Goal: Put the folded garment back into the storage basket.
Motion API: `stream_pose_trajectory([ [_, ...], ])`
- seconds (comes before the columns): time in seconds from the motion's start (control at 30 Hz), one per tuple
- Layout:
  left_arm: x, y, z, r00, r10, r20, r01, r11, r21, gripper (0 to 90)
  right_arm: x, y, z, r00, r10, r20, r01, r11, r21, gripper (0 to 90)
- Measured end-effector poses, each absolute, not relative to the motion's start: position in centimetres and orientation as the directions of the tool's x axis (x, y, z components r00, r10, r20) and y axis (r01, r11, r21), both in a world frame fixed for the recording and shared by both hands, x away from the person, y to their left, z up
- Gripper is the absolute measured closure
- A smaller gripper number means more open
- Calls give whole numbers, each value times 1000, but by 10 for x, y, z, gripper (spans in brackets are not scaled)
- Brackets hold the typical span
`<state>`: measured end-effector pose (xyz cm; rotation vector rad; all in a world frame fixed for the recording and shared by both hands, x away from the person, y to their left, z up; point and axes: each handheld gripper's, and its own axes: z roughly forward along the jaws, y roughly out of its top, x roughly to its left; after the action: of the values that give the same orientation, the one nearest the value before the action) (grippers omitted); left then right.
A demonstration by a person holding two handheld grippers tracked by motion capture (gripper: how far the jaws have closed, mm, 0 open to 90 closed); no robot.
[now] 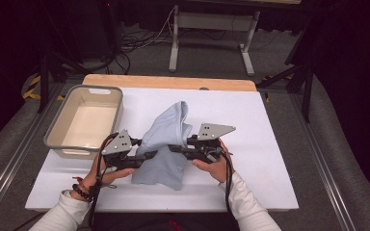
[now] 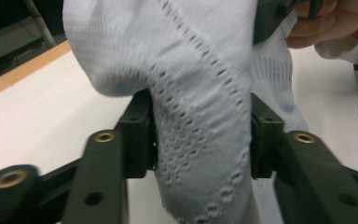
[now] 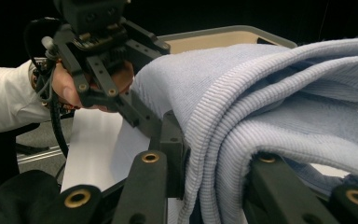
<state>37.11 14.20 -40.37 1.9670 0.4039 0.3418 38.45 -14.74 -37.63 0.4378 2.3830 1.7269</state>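
A light blue knit garment [image 1: 166, 139] is raised in a bunched peak over the white table top [image 1: 255, 120], its lower end still resting on the surface. My left gripper [image 1: 151, 155] reaches in from the left, and a thick perforated fold of the garment [image 2: 191, 70] fills the space between its pads, touching both. From the right, my right gripper [image 1: 173, 148] meets it. Its jaws [image 3: 214, 158] are closed around stacked ribbed layers of the garment [image 3: 284, 93]. The two grippers face each other, tips close together, with the left gripper [image 3: 98, 60] visible beyond the cloth.
A beige rectangular bin [image 1: 58, 125] stands at the table's left, empty inside; its rim [image 3: 223, 35] shows behind the cloth. A wooden strip [image 1: 168, 82] edges the table's far side. Metal rails run along both sides, and a desk frame stands behind.
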Motion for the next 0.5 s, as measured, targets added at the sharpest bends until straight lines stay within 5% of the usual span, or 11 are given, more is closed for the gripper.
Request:
stream_pose_trajectory([
  [0.23, 375, 146, -419, 913, 407, 10, 171, -405, 898, 468, 382, -142, -365, -944, 329, 5, 101, 276, 956, 764],
  [0.4, 375, 149, -418, 914, 404, 22, 160, -410, 898, 686, 381, -137, -360, -943, 333, -9, 86, 269, 959, 764],
  [0.5, 373, 152, -412, 912, 409, 29, 155, -408, 900, 737, 382, -135, -356, -943, 333, -13, 78, 259, 963, 764],
])
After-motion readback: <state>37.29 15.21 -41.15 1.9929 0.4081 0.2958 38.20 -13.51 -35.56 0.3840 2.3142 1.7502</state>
